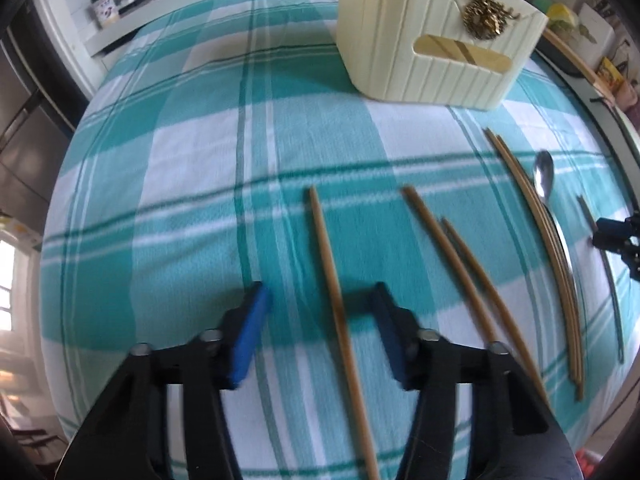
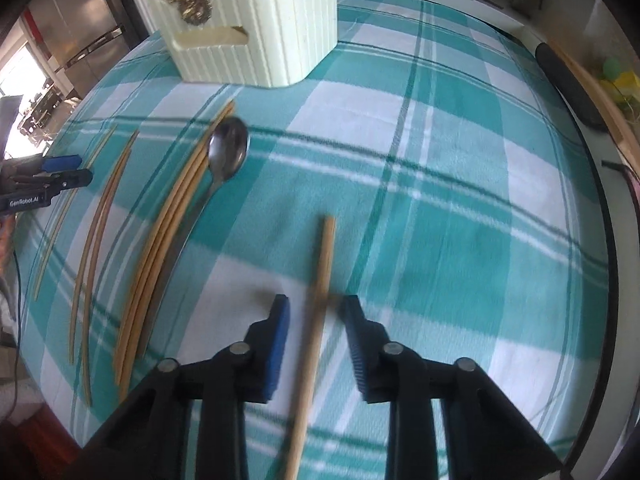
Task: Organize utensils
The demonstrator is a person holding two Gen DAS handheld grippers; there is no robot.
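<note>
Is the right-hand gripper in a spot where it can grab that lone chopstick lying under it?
Probably yes. The right gripper already straddles the chopstick, one pad on each side, not yet pressing it. Nothing lies across it; the spoon and the other chopsticks sit off to the left.

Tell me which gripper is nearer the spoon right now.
Right. The right gripper straddles a chopstick just beside the spoon; the left gripper sits several chopsticks farther away.
</note>
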